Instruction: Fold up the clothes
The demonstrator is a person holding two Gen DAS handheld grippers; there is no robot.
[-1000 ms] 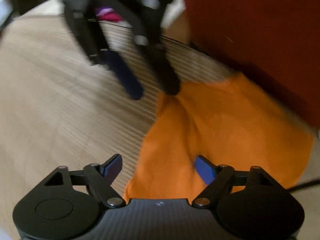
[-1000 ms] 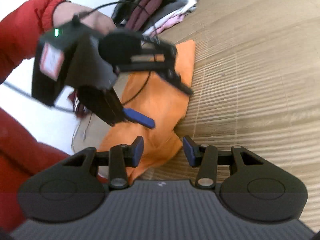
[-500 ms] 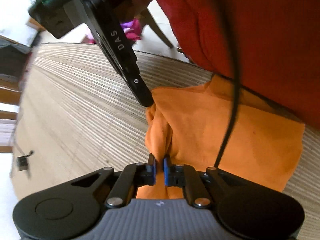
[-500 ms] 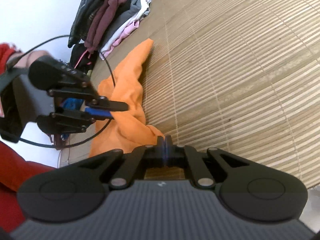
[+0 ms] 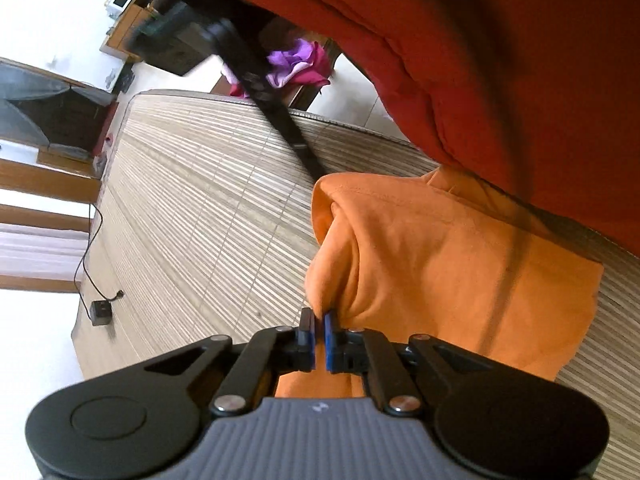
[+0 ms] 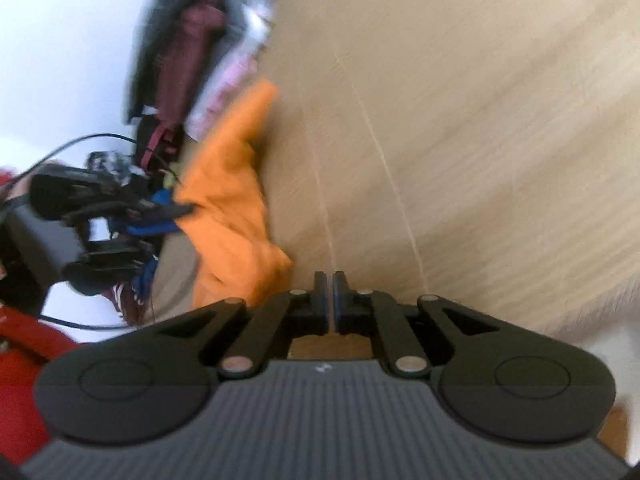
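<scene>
An orange garment (image 5: 440,272) lies crumpled on a striped bamboo mat (image 5: 192,208), partly under a person's red jacket. My left gripper (image 5: 319,320) is shut on a raised fold at the garment's near edge. In the right wrist view the left gripper (image 6: 176,212) pinches the orange garment (image 6: 232,200) from the left. My right gripper (image 6: 331,284) is opening: a thin gap shows only mat, and the garment's corner lies just left of its fingers. In the left wrist view the right gripper (image 5: 314,166) is blurred, with its tip at the garment's far corner.
A pile of dark and maroon clothes (image 6: 180,40) sits at the mat's edge beyond the garment. A purple and pink cloth (image 5: 296,64) lies past the mat. A small black box with a cable (image 5: 100,312) rests at the mat's left edge. The red jacket (image 5: 500,60) fills the upper right.
Left gripper went from wide open to shut on the garment's fold and lifted it. Right gripper closed at the garment's corner, then parted slightly; the corner now lies beside it.
</scene>
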